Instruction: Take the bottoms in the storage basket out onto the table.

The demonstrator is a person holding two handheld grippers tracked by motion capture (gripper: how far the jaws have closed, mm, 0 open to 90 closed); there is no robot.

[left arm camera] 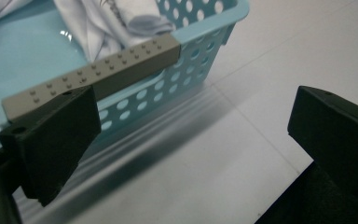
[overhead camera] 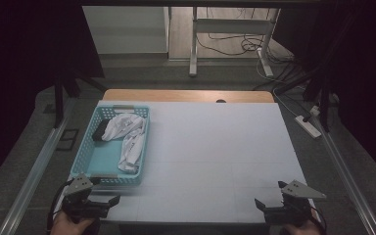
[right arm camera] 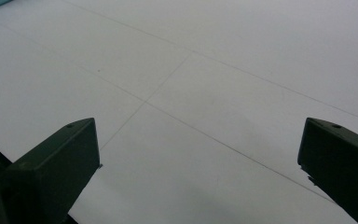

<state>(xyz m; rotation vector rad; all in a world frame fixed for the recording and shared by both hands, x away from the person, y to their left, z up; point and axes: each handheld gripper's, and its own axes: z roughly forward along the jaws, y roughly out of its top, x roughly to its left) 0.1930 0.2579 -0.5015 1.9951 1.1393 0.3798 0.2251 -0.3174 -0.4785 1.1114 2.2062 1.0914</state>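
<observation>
**Reaching for the cloth in the turquoise basket**

The left hand-held gripper [overhead camera: 108,200] sits at the near edge of the table [overhead camera: 215,147], just outside the near wall of the turquoise perforated basket [overhead camera: 89,142], its jaws spread wide with nothing between them. The right hand-held gripper [overhead camera: 267,204] rests well apart at the near right, jaws likewise spread over bare white surface. A crumpled white cloth [overhead camera: 127,137] lies inside the basket along its right side, with a dark object [overhead camera: 99,130] beside it at the far left.

The likely step is a pick of the cloth. The left gripper should rise above the basket rim first, then descend on a raised fold near the cloth's middle, keeping clear of the wall and the grey handle strip [left arm camera: 93,74].
</observation>
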